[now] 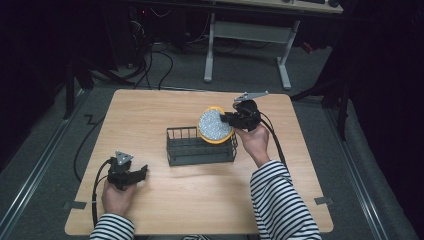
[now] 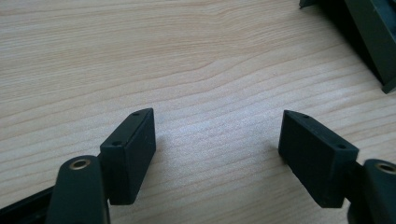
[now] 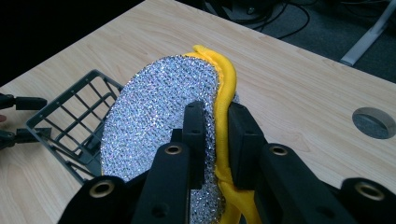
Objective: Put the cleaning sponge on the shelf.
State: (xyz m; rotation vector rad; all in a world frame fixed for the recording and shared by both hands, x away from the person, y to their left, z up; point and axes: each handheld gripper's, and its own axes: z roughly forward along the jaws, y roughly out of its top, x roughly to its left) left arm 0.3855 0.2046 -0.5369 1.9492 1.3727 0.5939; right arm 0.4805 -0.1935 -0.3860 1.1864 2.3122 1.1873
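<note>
A round scrubbing sponge [image 1: 214, 125] with a glittering silver face and a yellow back [image 3: 154, 112] hangs on edge over the right end of a dark wire basket [image 1: 184, 148]. My right gripper [image 1: 226, 119] is shut on its edge, one pad on the silver side and one on the yellow side [image 3: 215, 123]. Near the table's front left, my left gripper [image 1: 144, 171] rests low over the bare wood with its jaws wide apart [image 2: 217, 135] and nothing between them.
The basket [image 3: 70, 121] stands mid-table on the light wooden table [image 1: 150, 107]. A round cable hole [image 3: 374, 122] lies in the tabletop on the right of the right gripper view. Beyond the far edge are a white desk frame [image 1: 247, 35] and floor cables.
</note>
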